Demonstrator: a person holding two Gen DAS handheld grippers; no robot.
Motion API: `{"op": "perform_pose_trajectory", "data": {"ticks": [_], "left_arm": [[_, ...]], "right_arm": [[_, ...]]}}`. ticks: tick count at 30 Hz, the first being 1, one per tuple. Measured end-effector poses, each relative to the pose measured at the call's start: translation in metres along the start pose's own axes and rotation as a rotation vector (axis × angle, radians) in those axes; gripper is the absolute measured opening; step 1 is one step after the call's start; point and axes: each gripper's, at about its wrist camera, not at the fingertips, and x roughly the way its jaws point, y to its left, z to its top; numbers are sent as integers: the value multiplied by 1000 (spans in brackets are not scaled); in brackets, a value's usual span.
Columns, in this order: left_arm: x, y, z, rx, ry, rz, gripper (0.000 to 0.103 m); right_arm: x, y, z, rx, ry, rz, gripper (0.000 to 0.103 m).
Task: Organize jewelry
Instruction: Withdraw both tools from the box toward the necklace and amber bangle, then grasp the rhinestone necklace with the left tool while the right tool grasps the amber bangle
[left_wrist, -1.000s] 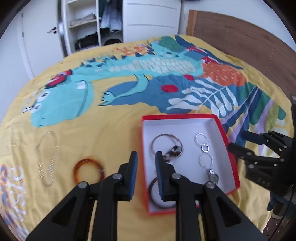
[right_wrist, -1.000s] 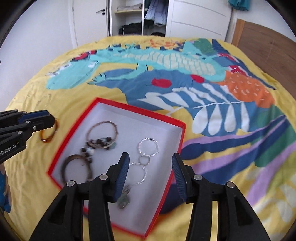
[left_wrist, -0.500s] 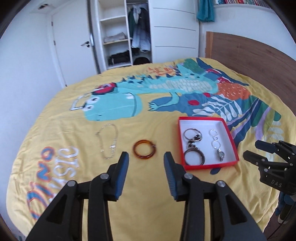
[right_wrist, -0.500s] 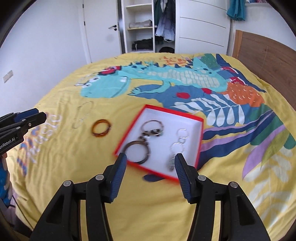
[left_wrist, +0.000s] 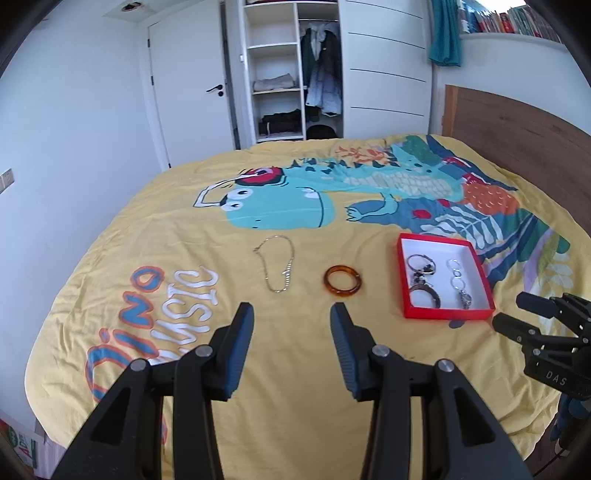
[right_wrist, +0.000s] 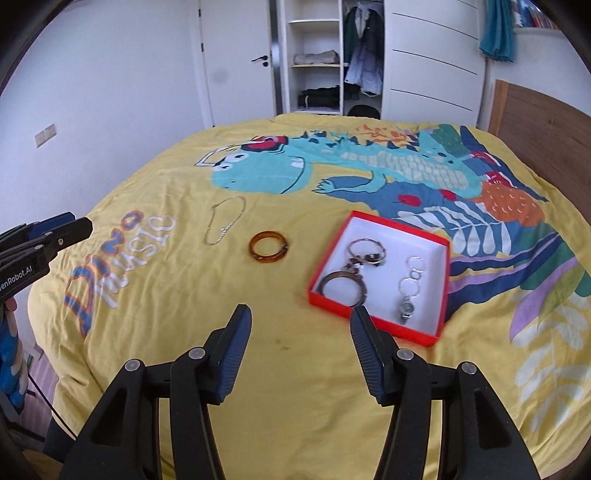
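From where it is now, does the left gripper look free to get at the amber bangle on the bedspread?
Probably yes. The left gripper is open and empty, its jaws having just been opening, and the amber bangle lies alone on bare bedspread ahead of it, apart from the chain and red box.

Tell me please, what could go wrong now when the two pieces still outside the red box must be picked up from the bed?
1. The thin chain lies flat on the soft yellow bedcover; closing jaws may pinch fabric or let it slip out.
2. The amber bangle also lies flat, so a pad must get under or inside its rim.
3. The red box rests on the soft cover with pieces inside; a bump could tip it.
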Motion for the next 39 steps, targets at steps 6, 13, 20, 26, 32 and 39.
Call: {"op": "perform_pose_trajectory", "data": {"ticks": [6,13,20,26,32,39], "left_arm": [[6,20,-8,-37,15,17,41],[19,34,-15,-69,31,24,41],[38,47,-23,-90,52,33,41],[72,69,-36,-140,125,16,41],[124,94,-51,-199,225,5,41],[196,101,-42,-229,299,-43,41]], "right_arm": [[8,20,-3,-31,22,10,55],[19,36,-5,-54,51,17,55],[35,51,-5,-79,86,26,56],[61,62,-3,-100,125,48,56],[108,67,3,-121,186,79,56],[175,57,29,-128,222,96,56]]}}
